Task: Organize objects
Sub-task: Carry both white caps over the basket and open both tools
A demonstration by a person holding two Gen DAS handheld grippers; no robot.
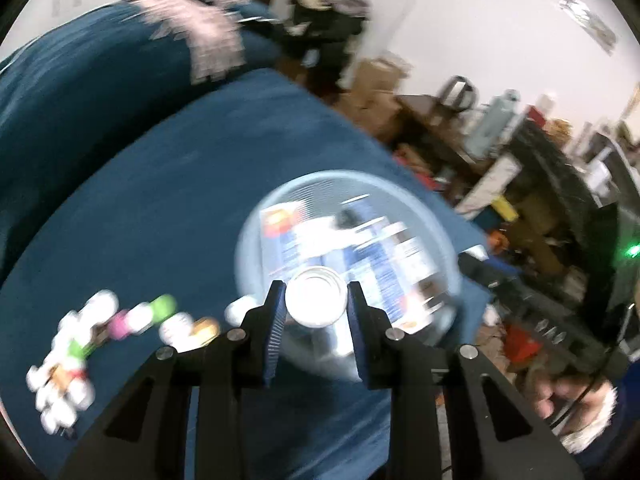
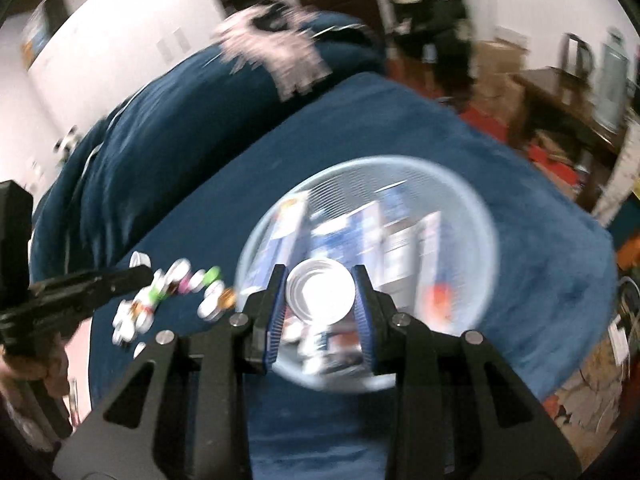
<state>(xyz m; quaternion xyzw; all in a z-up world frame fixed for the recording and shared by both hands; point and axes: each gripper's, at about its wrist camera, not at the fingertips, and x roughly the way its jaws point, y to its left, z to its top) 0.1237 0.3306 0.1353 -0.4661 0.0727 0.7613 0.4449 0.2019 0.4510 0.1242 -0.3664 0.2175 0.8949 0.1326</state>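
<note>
Gripping one white-lidded jar apiece, left claw point(image 1: 316, 300) and right claw point(image 2: 320, 292), each jar end-on above the pale blue basket point(image 2: 472, 208) on the bed, loose jars point(image 1: 120, 320) lying left.

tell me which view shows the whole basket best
The right wrist view: the basket shows its full round rim there, with blue cloth all around. In the left wrist view the basket is blurrier and its near rim is hidden behind the fingers.
</note>
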